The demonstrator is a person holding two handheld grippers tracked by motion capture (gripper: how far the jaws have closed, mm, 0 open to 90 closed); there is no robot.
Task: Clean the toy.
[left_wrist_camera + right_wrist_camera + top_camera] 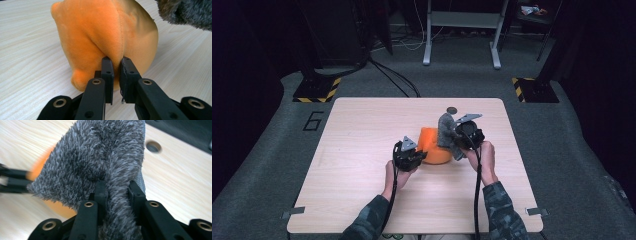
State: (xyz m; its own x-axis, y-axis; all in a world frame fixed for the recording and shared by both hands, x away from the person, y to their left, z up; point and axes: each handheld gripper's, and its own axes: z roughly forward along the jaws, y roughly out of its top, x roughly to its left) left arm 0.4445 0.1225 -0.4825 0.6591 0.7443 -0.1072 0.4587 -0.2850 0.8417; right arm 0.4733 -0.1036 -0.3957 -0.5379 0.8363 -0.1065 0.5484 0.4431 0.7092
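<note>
Partly hiding the orange plush point(435, 146), the grey furry cloth point(100, 162) sits pinched in the right gripper point(116, 188); left gripper point(115, 60) jaws nip the plush.

the high view is dim at its edges, with light falling from above on the pale table point(362, 200); the floor toward twelve o'clock sinks into dark. both gripper views are bright and evenly lit. the left gripper point(12, 181) at nine o'clock in the right gripper view is motion-blurred, the hole point(153, 146) at one o'clock soft.
</note>
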